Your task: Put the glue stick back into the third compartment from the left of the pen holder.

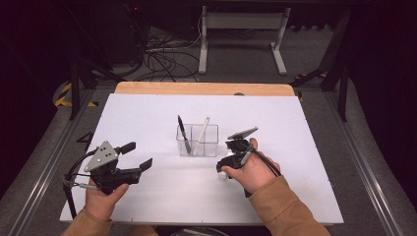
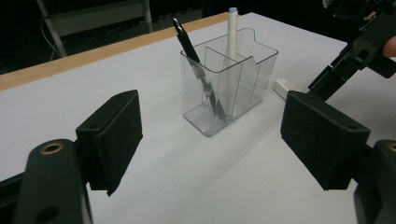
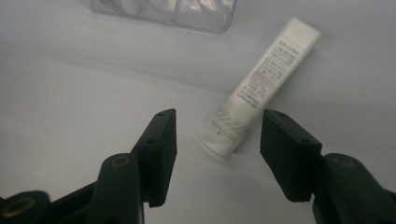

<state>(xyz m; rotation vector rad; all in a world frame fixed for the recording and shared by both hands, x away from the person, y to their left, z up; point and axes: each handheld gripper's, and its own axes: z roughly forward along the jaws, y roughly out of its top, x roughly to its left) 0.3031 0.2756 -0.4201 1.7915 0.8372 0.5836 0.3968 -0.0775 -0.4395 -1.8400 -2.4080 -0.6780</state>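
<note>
Tube (image 3: 259, 87) lies between the gaping jaws of right hand-held gripper (image 3: 215, 149), untouched.

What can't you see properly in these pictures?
- Print on the tube: right gripper view, blurred and too small to read.
- Holder: right gripper view, cut off by the top edge.
- Tube in the high view: hidden by the right gripper.

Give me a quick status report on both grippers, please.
Left gripper open, idle. Right gripper open, straddling white tube, flat on table, beside clear organizer. Nothing blocking.
</note>
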